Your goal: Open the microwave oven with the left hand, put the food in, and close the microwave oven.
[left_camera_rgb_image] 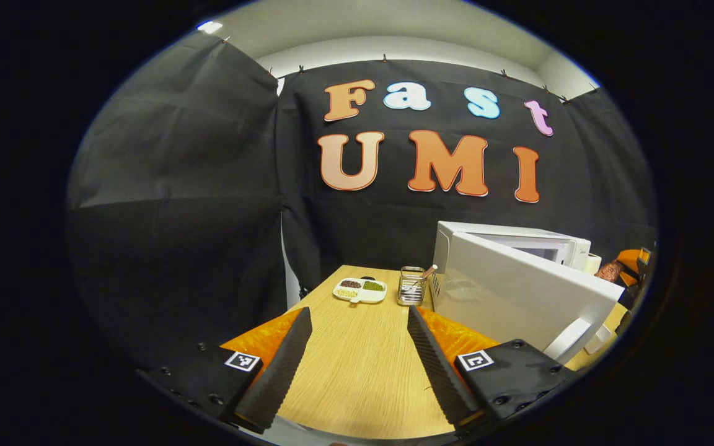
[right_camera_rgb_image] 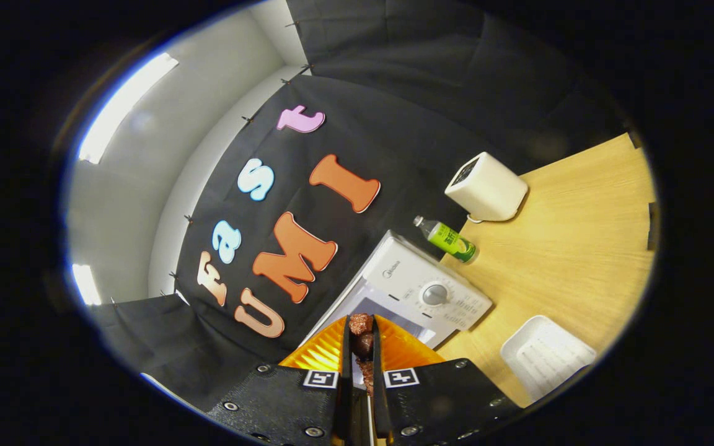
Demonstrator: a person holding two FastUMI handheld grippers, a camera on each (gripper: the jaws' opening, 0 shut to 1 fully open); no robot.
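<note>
In the left gripper view, the white microwave oven (left_camera_rgb_image: pixel 506 248) stands at the right on the wooden table (left_camera_rgb_image: pixel 357 365), its door (left_camera_rgb_image: pixel 518 297) swung open toward me with the white handle (left_camera_rgb_image: pixel 571 337) near my right finger. My left gripper (left_camera_rgb_image: pixel 357 322) is open above the table, holding nothing. Beyond the door, the other gripper (left_camera_rgb_image: pixel 630 263) shows small with brown food (left_camera_rgb_image: pixel 610 271). In the right gripper view, my right gripper (right_camera_rgb_image: pixel 361 328) is shut on a piece of brown food (right_camera_rgb_image: pixel 360 325), just in front of the microwave oven (right_camera_rgb_image: pixel 419 291) and its opening.
A divided white dish with beans (left_camera_rgb_image: pixel 360 290) and a wire holder with utensils (left_camera_rgb_image: pixel 411 286) sit at the table's far end. A green bottle (right_camera_rgb_image: pixel 447 238), a white box-shaped appliance (right_camera_rgb_image: pixel 486 187) and a white tray (right_camera_rgb_image: pixel 546 356) stand around the microwave.
</note>
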